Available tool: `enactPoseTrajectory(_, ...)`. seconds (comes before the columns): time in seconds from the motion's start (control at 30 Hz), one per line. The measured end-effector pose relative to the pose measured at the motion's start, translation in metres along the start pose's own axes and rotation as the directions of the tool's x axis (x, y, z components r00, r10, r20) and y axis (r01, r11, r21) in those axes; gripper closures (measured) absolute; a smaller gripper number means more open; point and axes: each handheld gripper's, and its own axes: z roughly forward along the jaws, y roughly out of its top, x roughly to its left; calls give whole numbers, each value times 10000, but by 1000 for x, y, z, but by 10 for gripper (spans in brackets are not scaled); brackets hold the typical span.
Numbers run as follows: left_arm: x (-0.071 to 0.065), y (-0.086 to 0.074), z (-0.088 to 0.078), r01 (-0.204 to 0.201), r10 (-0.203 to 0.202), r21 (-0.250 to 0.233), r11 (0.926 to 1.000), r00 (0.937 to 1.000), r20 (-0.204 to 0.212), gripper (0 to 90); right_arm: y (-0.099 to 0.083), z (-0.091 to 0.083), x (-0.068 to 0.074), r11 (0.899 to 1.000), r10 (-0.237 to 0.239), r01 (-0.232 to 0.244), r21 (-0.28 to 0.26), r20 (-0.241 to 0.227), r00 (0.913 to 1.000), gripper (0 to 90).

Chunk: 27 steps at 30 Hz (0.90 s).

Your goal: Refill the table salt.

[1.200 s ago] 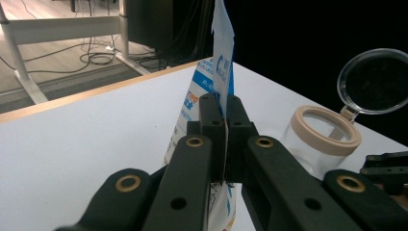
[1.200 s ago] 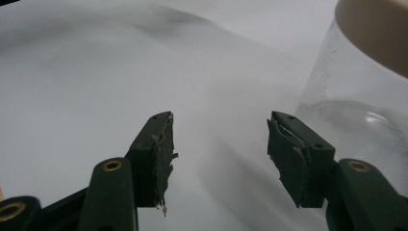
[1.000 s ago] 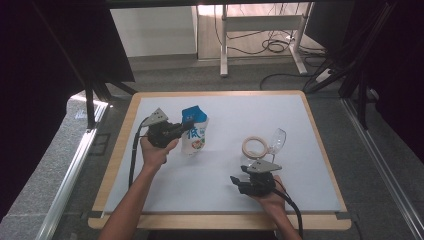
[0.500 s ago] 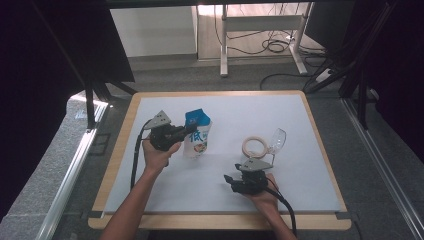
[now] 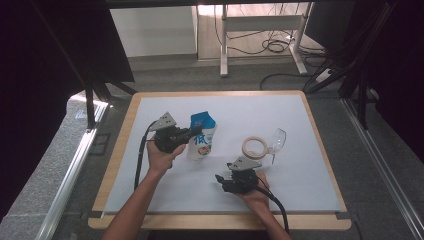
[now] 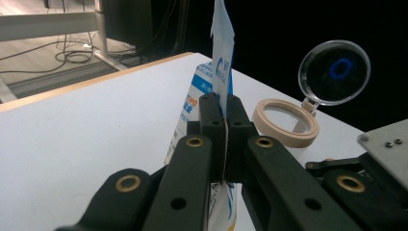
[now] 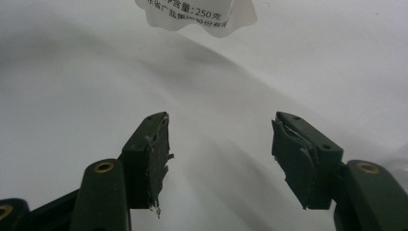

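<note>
A white and blue pouch (image 5: 201, 137) stands tilted on the white mat, left of the middle. My left gripper (image 5: 189, 133) comes at it from the left and is shut on its flat upper edge. In the left gripper view the jaws (image 6: 224, 103) pinch the thin seam of the pouch (image 6: 222, 48). My right gripper (image 5: 220, 181) lies low near the front edge and points left, open. In the right gripper view its jaws (image 7: 220, 130) stand apart over bare mat, with the pouch's printed bottom edge (image 7: 197, 14) farther off.
A round beige container (image 5: 254, 147) with a clear hinged lid (image 5: 278, 140) standing open sits right of the pouch, just behind my right hand. The white mat (image 5: 300, 115) lies on a wooden-edged table (image 5: 122, 135). Dark curtains and a desk frame stand beyond.
The right gripper has slid left along the front of the mat, away from the round container. The pouch has tipped from upright to a lean in the left gripper's hold.
</note>
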Motion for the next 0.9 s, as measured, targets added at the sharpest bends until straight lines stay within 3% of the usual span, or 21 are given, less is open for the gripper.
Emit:
enactPoseTrajectory(0.27, -15, 10, -10, -10, 13, -114, 9999, 9997, 244, 900, 12, 13, 11, 9994, -339, 342, -76, 288, 9990, 366)
enactPoseTrajectory(0.53, -33, 16, -19, -136, 141, -93, 9999, 9986, 505, 900, 25, 28, 19, 9970, -641, 684, -371, 1061, 9923, 353)
enactPoseTrajectory(0.8, -42, 18, -18, -152, 158, -77, 9999, 9969, 777, 900, 33, 32, 21, 9906, -870, 996, -940, 1295, 9878, 359)
enactPoseTrajectory(0.9, -44, 19, -16, -143, 150, -92, 9999, 9962, 858, 900, 33, 32, 20, 9870, -877, 1021, -1239, 1170, 9893, 382)
